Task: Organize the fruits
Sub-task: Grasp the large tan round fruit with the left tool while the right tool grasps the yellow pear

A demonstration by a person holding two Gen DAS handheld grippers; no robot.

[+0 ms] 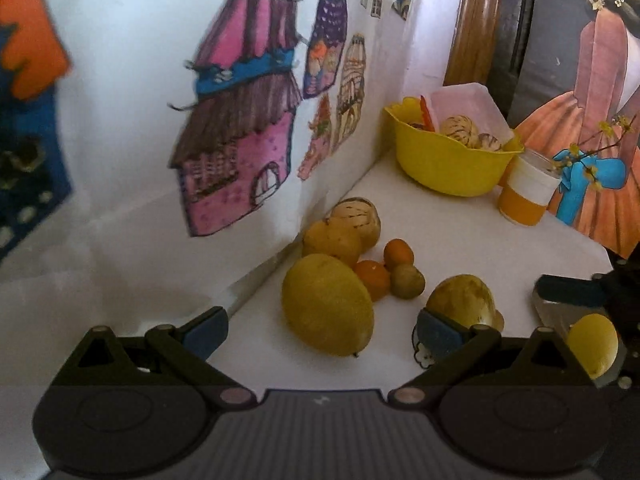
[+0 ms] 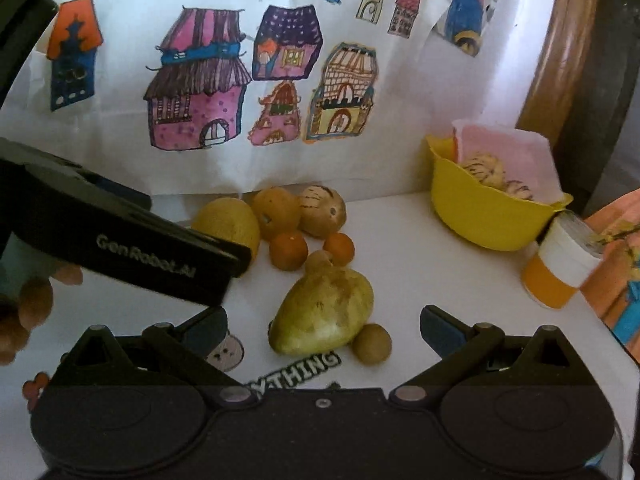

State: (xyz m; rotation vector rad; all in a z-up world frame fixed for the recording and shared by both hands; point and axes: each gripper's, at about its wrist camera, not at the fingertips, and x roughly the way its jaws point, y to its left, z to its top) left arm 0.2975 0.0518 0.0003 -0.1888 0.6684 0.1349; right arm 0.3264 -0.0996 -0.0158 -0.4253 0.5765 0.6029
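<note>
My left gripper [image 1: 322, 334] is open, and a large yellow fruit [image 1: 328, 304] lies on the white table just ahead, between its fingertips but untouched. My right gripper [image 2: 324, 330] is also open, with a gap on each side of a pear-shaped yellow-green fruit [image 2: 324, 316] lying between its fingertips. Behind them sit two oranges [image 1: 372, 276] [image 1: 398, 254], a small greenish fruit [image 2: 372, 342], a striped melon [image 1: 356, 220] and an orange-yellow fruit [image 1: 332, 240]. At the back right, a yellow bowl [image 2: 492, 232] holds striped fruits.
A paper sheet with drawn houses [image 2: 200, 112] stands along the wall behind the fruit pile. An orange and white cup [image 2: 560, 272] is beside the bowl. A hand [image 2: 24, 312] holds the left gripper body [image 2: 160, 252]. A painted picture [image 1: 592, 140] leans at the right.
</note>
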